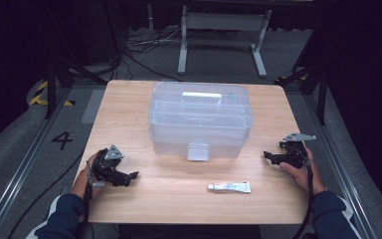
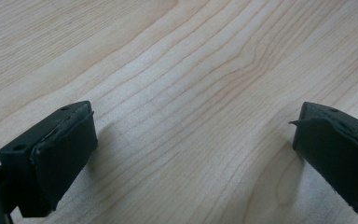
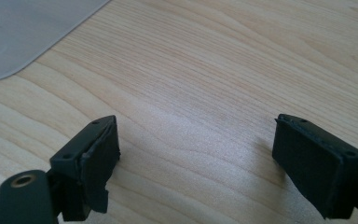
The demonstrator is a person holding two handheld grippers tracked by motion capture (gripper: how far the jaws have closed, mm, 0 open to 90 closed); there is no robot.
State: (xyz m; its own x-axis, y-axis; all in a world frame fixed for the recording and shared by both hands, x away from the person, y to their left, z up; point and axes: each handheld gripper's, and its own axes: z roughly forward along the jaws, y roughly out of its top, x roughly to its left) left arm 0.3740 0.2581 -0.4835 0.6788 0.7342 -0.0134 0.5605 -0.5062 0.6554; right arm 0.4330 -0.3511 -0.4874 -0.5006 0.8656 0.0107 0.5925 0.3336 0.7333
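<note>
A clear plastic storage box (image 1: 200,119) with a lid, a handle and a front latch stands at the middle of the wooden table (image 1: 129,107). A small white tube (image 1: 229,187) lies flat on the table in front of it, toward the right. My left gripper (image 1: 132,177) rests on the table at the front left, jaws pointing right; its own view has the left gripper (image 2: 193,149) open over bare wood. My right gripper (image 1: 267,155) rests at the right edge, jaws pointing left toward the box; in its own view the right gripper (image 3: 196,161) is open, nothing between the jaws.
A corner of the box (image 3: 23,32) shows at the upper left of the right gripper view. Beyond the table stand a metal frame (image 1: 224,35), loose cables (image 1: 139,47) on the floor and dark stands at both sides. A floor mark "4" (image 1: 62,139) lies left of the table.
</note>
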